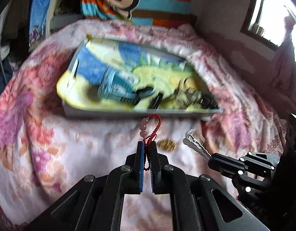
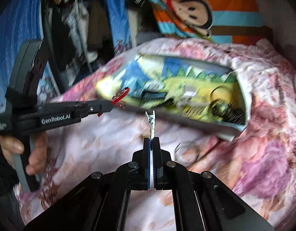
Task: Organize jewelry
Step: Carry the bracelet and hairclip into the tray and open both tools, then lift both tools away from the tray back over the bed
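Note:
My left gripper (image 1: 147,144) is shut on a red cord bracelet with pink beads (image 1: 148,129), held above the floral quilt just before the tray; it also shows in the right wrist view (image 2: 121,95). My right gripper (image 2: 152,139) is shut on a silver hair clip (image 2: 150,122), also seen in the left wrist view (image 1: 196,146). The grey tray (image 1: 128,113) lined with a blue and yellow cloth holds combs, rings and other dark pieces, blurred.
A gold piece (image 1: 167,144) lies on the pink floral quilt (image 1: 70,144) near my left fingertips. A clear ring (image 2: 183,150) lies on the quilt at right. A striped monkey cushion (image 2: 196,17) stands behind. A window (image 1: 273,15) is at right.

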